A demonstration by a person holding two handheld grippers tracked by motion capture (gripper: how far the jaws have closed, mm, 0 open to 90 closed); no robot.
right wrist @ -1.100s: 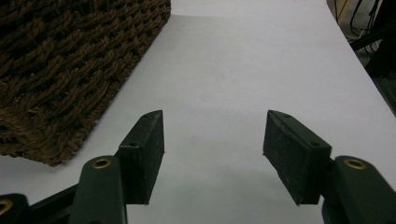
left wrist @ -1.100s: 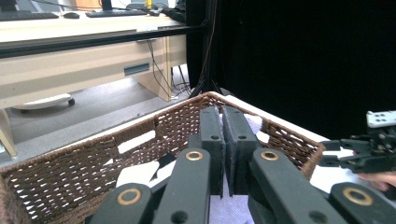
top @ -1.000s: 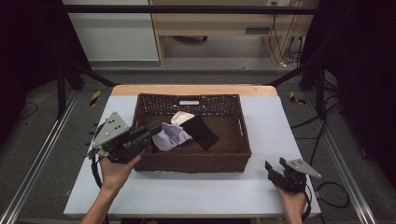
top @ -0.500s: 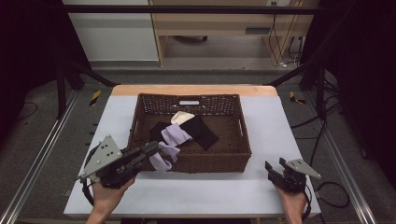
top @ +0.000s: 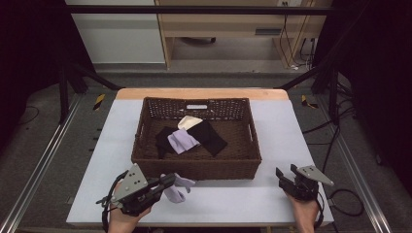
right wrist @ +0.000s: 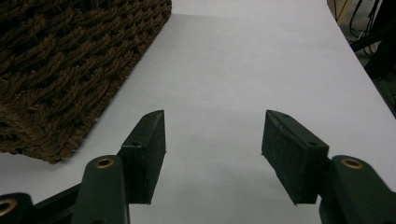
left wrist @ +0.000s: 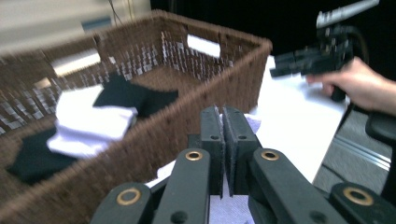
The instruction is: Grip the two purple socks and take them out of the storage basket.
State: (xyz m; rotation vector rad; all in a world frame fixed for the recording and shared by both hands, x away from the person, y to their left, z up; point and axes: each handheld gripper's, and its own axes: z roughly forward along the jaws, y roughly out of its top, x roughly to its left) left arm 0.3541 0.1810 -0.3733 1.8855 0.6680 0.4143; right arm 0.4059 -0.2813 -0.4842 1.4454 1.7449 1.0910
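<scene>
The left gripper sits low at the near left of the white table, just in front of the dark brown woven wicker basket. Its jaws are pressed together on a pale lavender sock, and the left gripper view shows the same pinch: the two black pads meet with lavender fabric peeking out past their tips and more of it below them. The sock lies outside the basket, on the table close to the near wall. From the jaw tips it spreads rightward and slightly nearer, so its long axis runs roughly left to right, parallel to the basket's near wall. Which end is toe or cuff cannot be told.

The right gripper is held at the near right of the table, well apart from the sock, just off the basket's near right corner. Its jaws stand spread with nothing between them; in the right gripper view only bare table shows in the gap, with the basket's corner to the left.

Inside the basket lie a second lavender sock, black fabric pieces and a cream piece toward the far side, all overlapping near the middle.
</scene>
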